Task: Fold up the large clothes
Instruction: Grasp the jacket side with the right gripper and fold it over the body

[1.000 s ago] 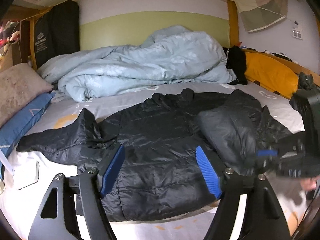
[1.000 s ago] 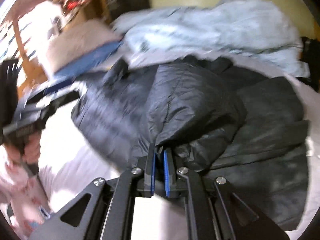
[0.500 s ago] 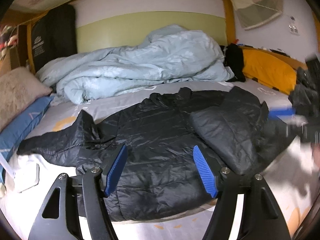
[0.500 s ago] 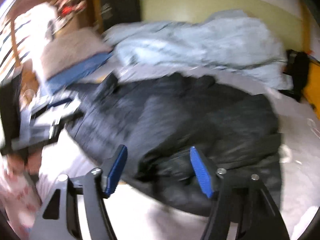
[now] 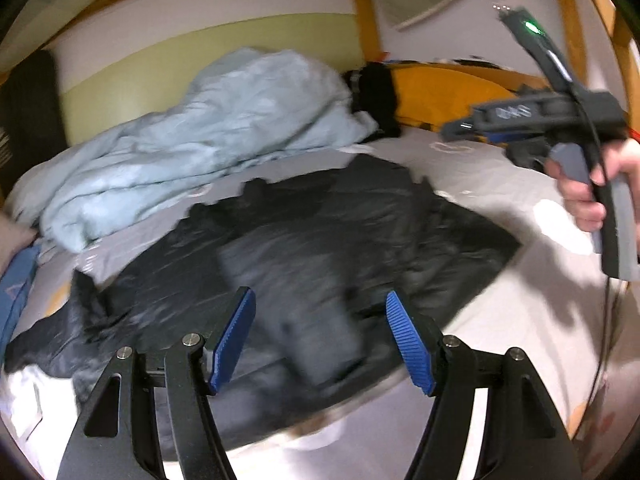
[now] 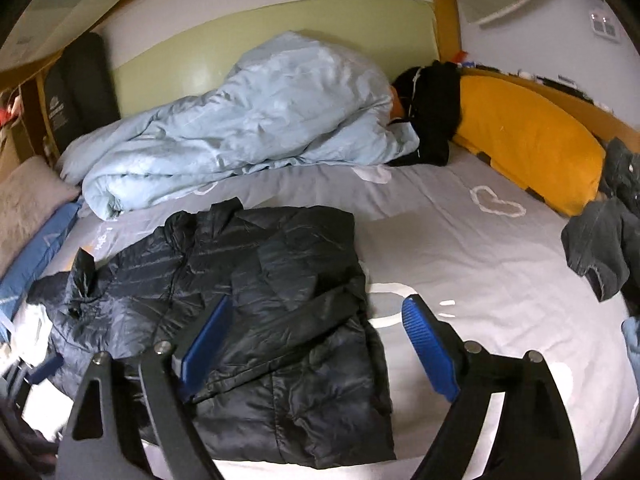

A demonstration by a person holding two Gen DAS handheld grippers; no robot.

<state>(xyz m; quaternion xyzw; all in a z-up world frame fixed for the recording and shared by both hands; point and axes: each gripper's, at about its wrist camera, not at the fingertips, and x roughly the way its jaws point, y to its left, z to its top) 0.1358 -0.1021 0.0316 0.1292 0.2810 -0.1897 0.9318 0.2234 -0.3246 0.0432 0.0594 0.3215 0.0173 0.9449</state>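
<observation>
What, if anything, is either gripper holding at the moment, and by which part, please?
Nothing is held. The left gripper is open above the black jacket. The right gripper has just been opening, with nothing clamped between its pads.

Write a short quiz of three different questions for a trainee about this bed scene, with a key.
1. True or false: the right gripper holds the black quilted puffer jacket.
2. Which sleeve is folded across the jacket's body: the one toward the yellow cushion, or the one toward the blue pillow?
3. What lies behind the jacket: A) light blue duvet, B) red towel?

Key: 1 false, its fingers stand open; 2 yellow cushion side; 3 A.
</observation>
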